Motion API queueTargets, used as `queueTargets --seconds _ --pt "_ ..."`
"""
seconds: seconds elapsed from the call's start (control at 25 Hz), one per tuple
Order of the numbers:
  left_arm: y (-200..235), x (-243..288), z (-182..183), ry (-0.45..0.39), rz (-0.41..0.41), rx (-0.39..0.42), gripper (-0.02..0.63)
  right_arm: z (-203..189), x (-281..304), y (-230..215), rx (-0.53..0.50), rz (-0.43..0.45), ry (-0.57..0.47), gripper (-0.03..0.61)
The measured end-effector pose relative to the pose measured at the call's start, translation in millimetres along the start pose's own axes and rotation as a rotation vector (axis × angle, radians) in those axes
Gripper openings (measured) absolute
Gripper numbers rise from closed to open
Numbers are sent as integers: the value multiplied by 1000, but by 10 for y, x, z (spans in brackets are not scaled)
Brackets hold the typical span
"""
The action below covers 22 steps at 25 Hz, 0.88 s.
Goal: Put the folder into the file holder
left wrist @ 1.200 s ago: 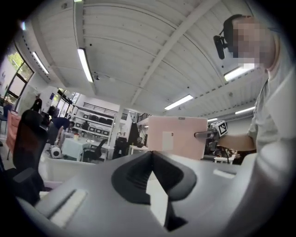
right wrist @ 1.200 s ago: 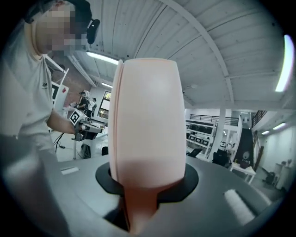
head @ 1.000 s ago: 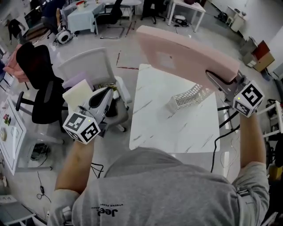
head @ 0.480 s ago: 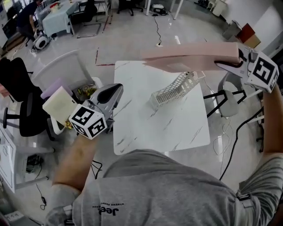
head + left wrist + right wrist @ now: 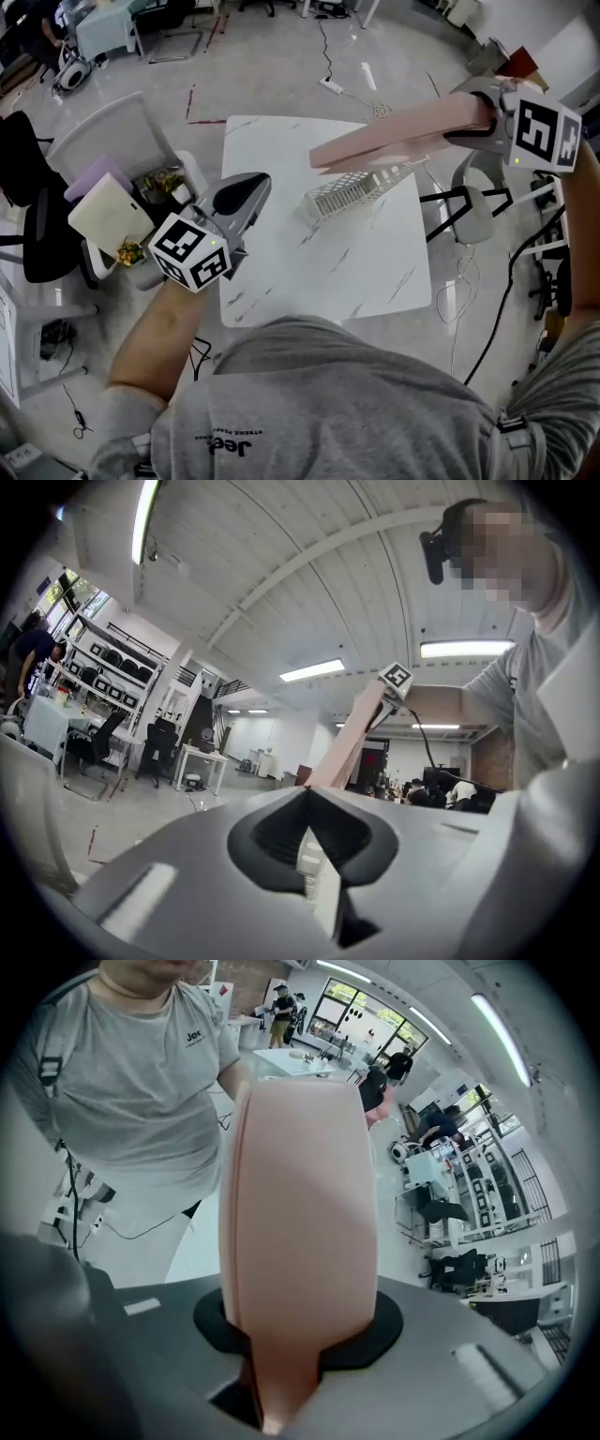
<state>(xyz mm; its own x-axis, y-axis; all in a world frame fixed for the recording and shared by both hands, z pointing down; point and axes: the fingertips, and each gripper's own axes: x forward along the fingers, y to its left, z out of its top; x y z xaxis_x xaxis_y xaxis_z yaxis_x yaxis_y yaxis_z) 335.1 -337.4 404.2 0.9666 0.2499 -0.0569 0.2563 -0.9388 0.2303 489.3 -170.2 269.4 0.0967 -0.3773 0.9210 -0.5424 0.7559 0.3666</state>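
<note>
A pink folder (image 5: 394, 136) hangs slanted, edge-on, above the far right part of the white marble table (image 5: 319, 272). My right gripper (image 5: 478, 117) is shut on its upper right end; in the right gripper view the folder (image 5: 300, 1213) rises straight out of the jaws of the right gripper (image 5: 272, 1372). Under the folder's low end a white mesh file holder (image 5: 347, 192) lies on the table. My left gripper (image 5: 255, 186) hovers over the table's left edge, shut and holding nothing. In the left gripper view the left gripper (image 5: 314, 878) points level toward the folder (image 5: 347, 742).
A white chair (image 5: 122, 150) holding a cream board (image 5: 108, 214) and purple sheets stands left of the table. A grey chair (image 5: 473, 211) and cables are on the right. A black office chair (image 5: 28, 225) stands far left.
The folder has swung from lying broad and flat over the table to edge-on and slanted down toward the file holder. My left gripper moved right, over the table's edge.
</note>
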Motion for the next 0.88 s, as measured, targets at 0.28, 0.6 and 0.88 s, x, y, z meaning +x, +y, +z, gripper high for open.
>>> queueTargets --seconds 0.28,0.6,0.88 --pt "-7 41 -127 -6 -5 -28 58 -152 548 29 -31 108 136 130" --pt "-11 -11 -189 -14 -4 -49 58 -186 1273 247 -64 235 260 132" --pt "-21 -82 -214 -10 6 -53 58 -209 1783 420 -69 280 302 133"
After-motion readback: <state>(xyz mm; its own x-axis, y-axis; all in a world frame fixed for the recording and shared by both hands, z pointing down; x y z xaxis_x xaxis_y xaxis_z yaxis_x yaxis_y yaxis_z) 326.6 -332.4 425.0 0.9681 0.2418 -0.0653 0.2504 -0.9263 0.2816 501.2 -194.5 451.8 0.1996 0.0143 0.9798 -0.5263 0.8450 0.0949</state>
